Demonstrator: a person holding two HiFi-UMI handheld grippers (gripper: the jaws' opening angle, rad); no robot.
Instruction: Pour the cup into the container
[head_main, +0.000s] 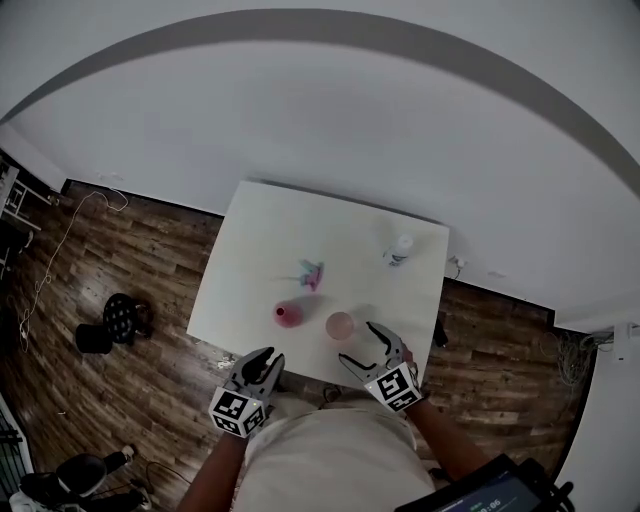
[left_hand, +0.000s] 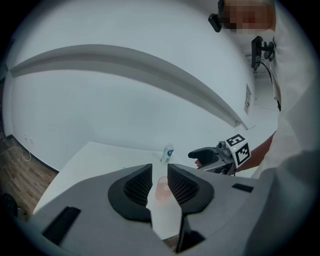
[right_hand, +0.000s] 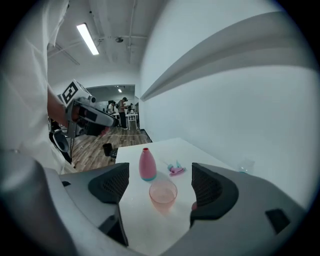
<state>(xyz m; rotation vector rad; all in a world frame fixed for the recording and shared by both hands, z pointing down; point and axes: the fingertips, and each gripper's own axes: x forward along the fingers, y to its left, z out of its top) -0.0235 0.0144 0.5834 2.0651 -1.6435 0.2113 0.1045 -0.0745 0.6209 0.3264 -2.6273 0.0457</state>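
Round translucent pink cup (right_hand: 163, 192) — just ahead of right gripper (right_hand: 161, 184), jaws spread wide (not touching it); left gripper (left_hand: 159, 183) jaws barely parted, 1 slim gap.

In the left gripper view I get only a sliver of the cup (left_hand: 161, 189) in the gap between the jaws; the jaws hide the rest. Beyond the right jaws, a pink-and-teal thing (right_hand: 175, 169) is too small to identify, and one jaw cuts off the clear bottle (right_hand: 244, 165).
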